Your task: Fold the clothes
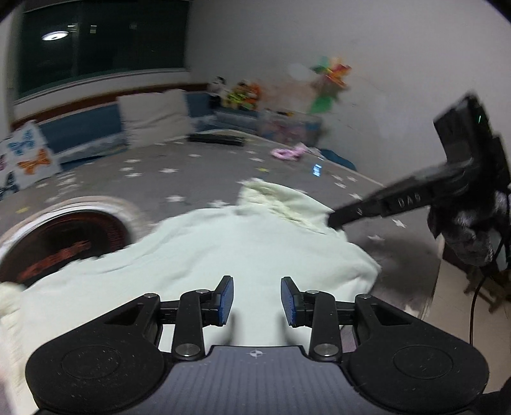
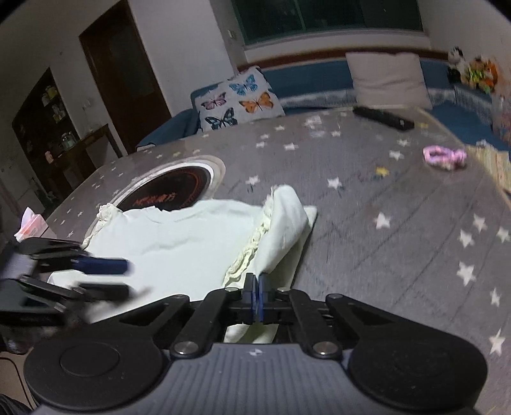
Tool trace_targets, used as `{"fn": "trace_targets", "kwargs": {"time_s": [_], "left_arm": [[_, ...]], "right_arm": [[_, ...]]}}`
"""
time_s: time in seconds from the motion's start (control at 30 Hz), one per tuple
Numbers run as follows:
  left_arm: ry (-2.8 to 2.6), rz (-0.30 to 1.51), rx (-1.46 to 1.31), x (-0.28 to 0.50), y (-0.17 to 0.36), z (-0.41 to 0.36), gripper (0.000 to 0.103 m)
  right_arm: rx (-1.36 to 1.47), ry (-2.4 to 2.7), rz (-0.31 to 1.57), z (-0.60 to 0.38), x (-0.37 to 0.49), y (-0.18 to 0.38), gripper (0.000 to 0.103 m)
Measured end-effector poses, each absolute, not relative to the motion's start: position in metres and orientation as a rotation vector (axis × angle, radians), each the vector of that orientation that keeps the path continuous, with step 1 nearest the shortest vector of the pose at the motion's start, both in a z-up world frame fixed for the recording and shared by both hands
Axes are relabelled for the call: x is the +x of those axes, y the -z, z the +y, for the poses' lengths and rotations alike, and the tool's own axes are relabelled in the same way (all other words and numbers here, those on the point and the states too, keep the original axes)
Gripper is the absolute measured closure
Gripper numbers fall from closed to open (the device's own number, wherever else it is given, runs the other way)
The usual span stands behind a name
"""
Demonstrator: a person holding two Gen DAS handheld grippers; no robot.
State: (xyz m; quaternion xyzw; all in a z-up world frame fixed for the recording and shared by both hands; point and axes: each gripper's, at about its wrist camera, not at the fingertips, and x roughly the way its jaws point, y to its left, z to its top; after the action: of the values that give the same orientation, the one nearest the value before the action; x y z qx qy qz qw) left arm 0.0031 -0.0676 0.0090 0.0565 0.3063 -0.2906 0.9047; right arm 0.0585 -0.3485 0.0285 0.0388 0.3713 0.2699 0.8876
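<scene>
Your shirt [image 2: 191,236] lies flat on the worktop [image 2: 383,223], overlapping the burner [image 2: 169,188], long axis running from burner toward your right gripper [image 2: 258,297], which is pinched onto its hem. Your left gripper [image 1: 257,300] hovers part-open, empty.

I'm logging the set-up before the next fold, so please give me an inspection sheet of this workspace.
Surface: grey star-print table cover, with a round cooktop set into it.
Job's things: pale green garment spread flat, one side folded over, partly covering the cooktop.
Clutter: pink scrunchie; black remote; a red-and-white packet at the table edge.
Grippers: left gripper open above the garment, nothing between its pads; right gripper shut at the garment's near frilled edge; whether cloth is pinched is unclear.
Cables: a dark cable hangs beside the table.
Surroundings: butterfly cushion, white cushion, window, toys.
</scene>
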Motion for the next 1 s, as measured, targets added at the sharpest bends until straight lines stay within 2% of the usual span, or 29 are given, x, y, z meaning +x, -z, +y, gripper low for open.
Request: {"fn": "trace_targets", "kwargs": {"time_s": [0.3,0.43,1.0], "left_arm": [[0.681,0.677,0.211,0.005,0.018,-0.099,0.067],[0.687,0.672,0.214,0.004,0.018,-0.098,0.067],[0.737,0.631,0.233,0.007,0.008,-0.135,0.067]], "right_arm": [[0.016,-0.487,0.667,-0.357,0.058,-0.045,0.102],[0.112,-0.459,0.703,-0.372,0.064,-0.037,0.096],[0.059,-0.664,0.831,-0.366,0.017,-0.014,0.095]]}}
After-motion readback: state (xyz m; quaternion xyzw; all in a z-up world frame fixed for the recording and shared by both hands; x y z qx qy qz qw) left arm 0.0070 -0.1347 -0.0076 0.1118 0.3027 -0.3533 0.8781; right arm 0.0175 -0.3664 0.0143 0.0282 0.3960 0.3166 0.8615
